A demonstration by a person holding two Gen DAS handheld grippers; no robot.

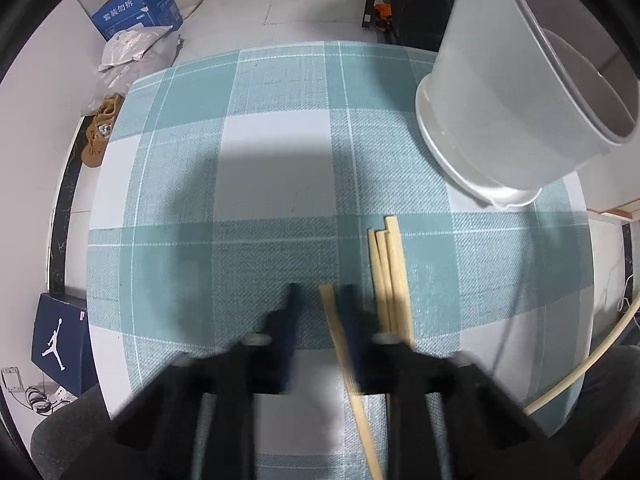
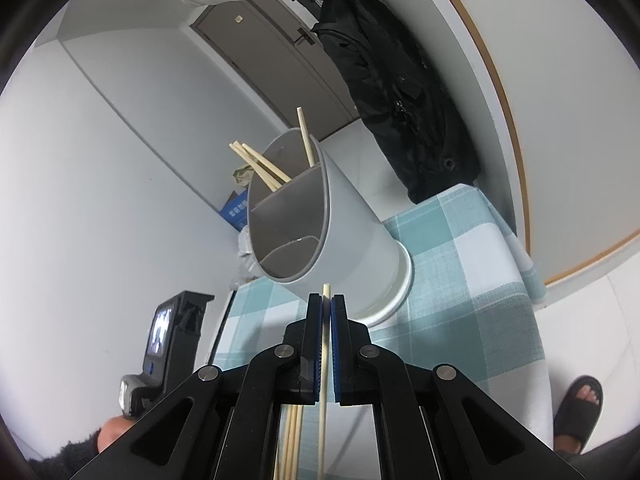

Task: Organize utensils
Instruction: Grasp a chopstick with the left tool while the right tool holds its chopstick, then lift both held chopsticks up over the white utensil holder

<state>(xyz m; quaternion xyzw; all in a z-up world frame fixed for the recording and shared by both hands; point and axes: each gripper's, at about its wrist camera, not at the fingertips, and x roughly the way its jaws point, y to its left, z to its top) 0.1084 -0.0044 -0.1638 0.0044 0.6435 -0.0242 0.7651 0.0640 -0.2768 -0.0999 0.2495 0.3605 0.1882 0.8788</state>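
Note:
My left gripper (image 1: 319,294) is open low over the teal checked tablecloth (image 1: 280,140), with one wooden chopstick (image 1: 344,356) lying between its fingers, close to the right finger. Three more chopsticks (image 1: 390,276) lie just right of that finger. The grey divided utensil holder (image 1: 520,92) stands at the far right. My right gripper (image 2: 327,304) is shut on a single chopstick (image 2: 325,360), held in front of the holder (image 2: 320,216). Three chopsticks (image 2: 264,168) stand in the holder's far compartment; its near compartment looks empty.
A blue cardboard box (image 1: 136,8), white bags (image 1: 136,46) and brown shoes (image 1: 100,132) lie on the floor beyond the table. A dark shoe box (image 1: 60,344) sits at left. The other gripper's body (image 2: 168,340) shows left of the table. A black jacket (image 2: 396,92) hangs behind.

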